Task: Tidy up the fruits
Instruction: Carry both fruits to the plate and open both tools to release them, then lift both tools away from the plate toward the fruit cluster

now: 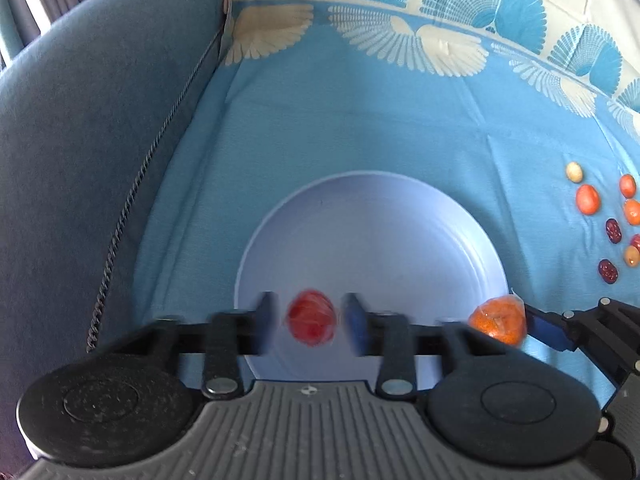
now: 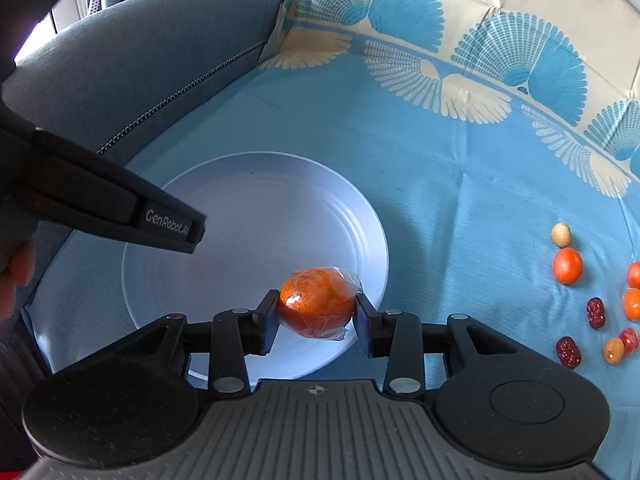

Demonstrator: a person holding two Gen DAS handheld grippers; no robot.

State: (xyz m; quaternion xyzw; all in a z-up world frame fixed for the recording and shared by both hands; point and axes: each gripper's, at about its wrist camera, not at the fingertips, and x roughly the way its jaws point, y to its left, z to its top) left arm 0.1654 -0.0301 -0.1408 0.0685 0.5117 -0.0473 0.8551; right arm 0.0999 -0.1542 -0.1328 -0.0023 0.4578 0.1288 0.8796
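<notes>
A pale blue plate (image 1: pixel 372 216) (image 2: pixel 260 200) lies on the blue patterned cloth. In the left wrist view my left gripper (image 1: pixel 311 322) hangs over the plate's near part, its jaws apart. A red plastic-wrapped fruit (image 1: pixel 311 322) sits between them with a gap on each side, blurred. My right gripper (image 2: pixel 316 314) is shut on an orange fruit in clear wrap (image 2: pixel 316 300) above the plate's near right rim. That orange fruit (image 1: pixel 498 320) also shows at the right of the left wrist view. The left tool's black finger (image 2: pixel 168 224) crosses the plate's left side.
Several small loose fruits lie on the cloth to the right: orange ones (image 2: pixel 567 266) (image 1: pixel 588 199), dark red dates (image 2: pixel 595 312) (image 1: pixel 612 230) and a pale one (image 2: pixel 561 234). A grey-blue sofa arm (image 1: pixel 80 120) (image 2: pixel 140 60) borders the cloth on the left.
</notes>
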